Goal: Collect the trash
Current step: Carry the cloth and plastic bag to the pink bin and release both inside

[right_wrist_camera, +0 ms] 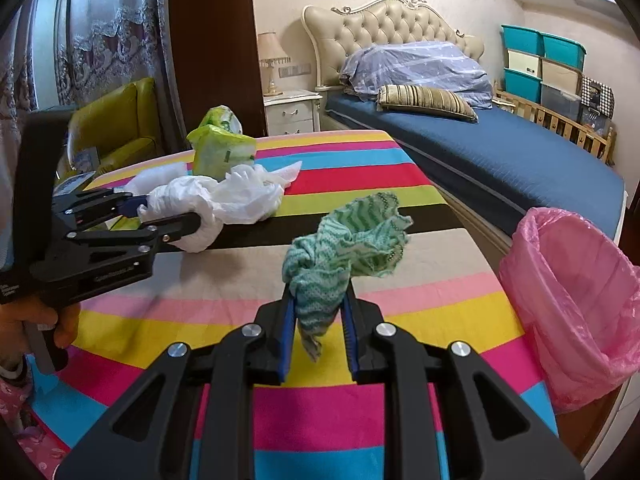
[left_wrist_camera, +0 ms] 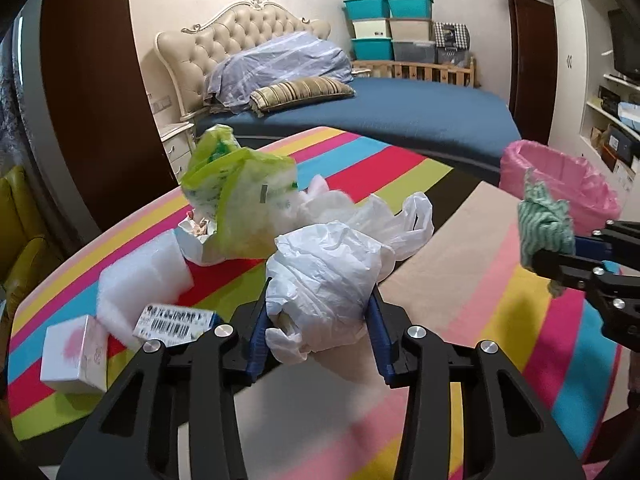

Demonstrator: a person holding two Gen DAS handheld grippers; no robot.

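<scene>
Striped cloth in bright colours covers the table. At the left lie a white box, a barcode packet, soft foam and a green wrapper. In the middle, the left gripper has its jaws pinching a crumpled white plastic bag, held just above the table. To the right, the right gripper has its jaws pinching a green rag, up in the air. Farthest right stands a bin with a pink liner, just beside the table's edge.
</scene>
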